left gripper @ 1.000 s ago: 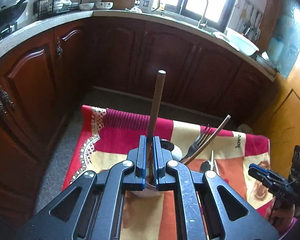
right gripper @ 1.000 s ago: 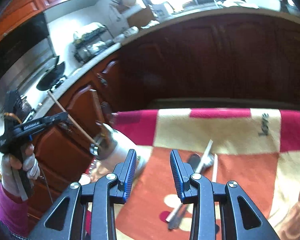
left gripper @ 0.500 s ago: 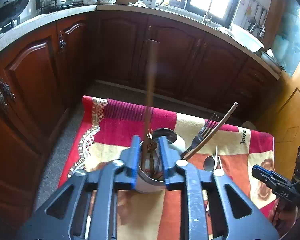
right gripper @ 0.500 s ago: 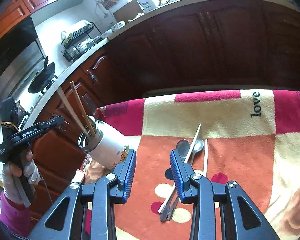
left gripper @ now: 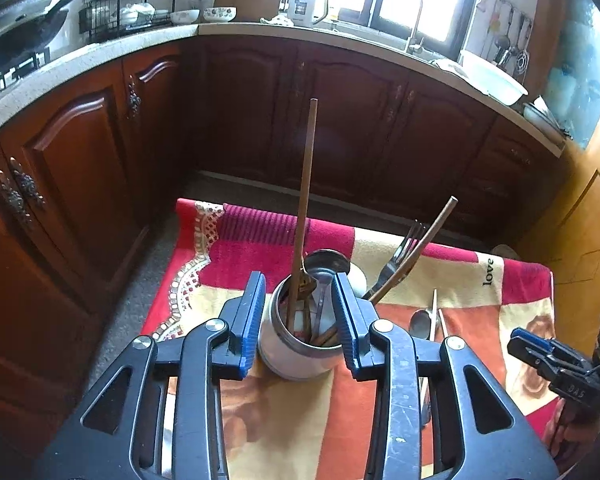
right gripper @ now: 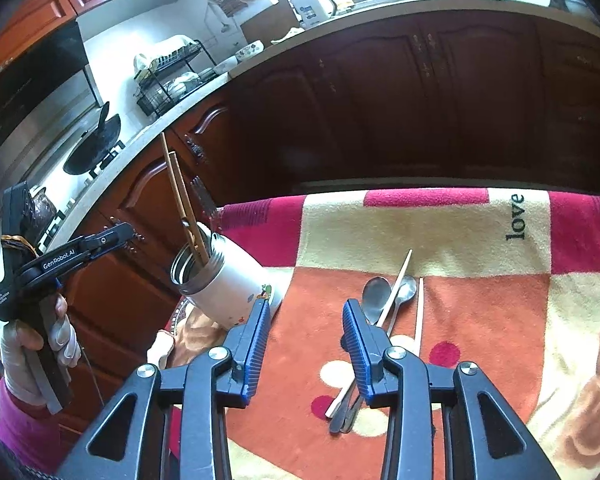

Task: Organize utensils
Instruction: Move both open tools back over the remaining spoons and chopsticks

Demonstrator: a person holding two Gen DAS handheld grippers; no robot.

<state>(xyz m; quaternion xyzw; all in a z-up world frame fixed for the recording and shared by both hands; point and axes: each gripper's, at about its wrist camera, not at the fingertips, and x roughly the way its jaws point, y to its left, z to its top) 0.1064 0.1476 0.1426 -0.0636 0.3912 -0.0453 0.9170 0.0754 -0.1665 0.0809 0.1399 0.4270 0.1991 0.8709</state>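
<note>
A white utensil cup [left gripper: 296,356] stands on the patterned cloth [left gripper: 260,240] and holds a fork [left gripper: 404,252], a spoon and two brown chopsticks. One brown chopstick [left gripper: 306,184] stands upright in it, free of my left gripper [left gripper: 299,280]. That gripper's jaws are opening, with the cup showing in the gap and neither pad touching anything. In the right wrist view the cup [right gripper: 228,288] sits left of my right gripper [right gripper: 304,320], whose jaws are opening a little with nothing between them. Just past its right finger lie two spoons [right gripper: 376,292] and two pale chopsticks [right gripper: 398,280].
The cloth [right gripper: 440,232] covers a low table in front of dark wooden cabinets [left gripper: 340,120]. A gloved hand [right gripper: 36,344] holds the left gripper [right gripper: 130,234] left of the cup. The right gripper [left gripper: 540,356] shows at the left view's right edge.
My left gripper was shut on the brown chopstick and has let it go; the stick now stands in the cup. The right gripper's view has tipped down toward the spoons.
</note>
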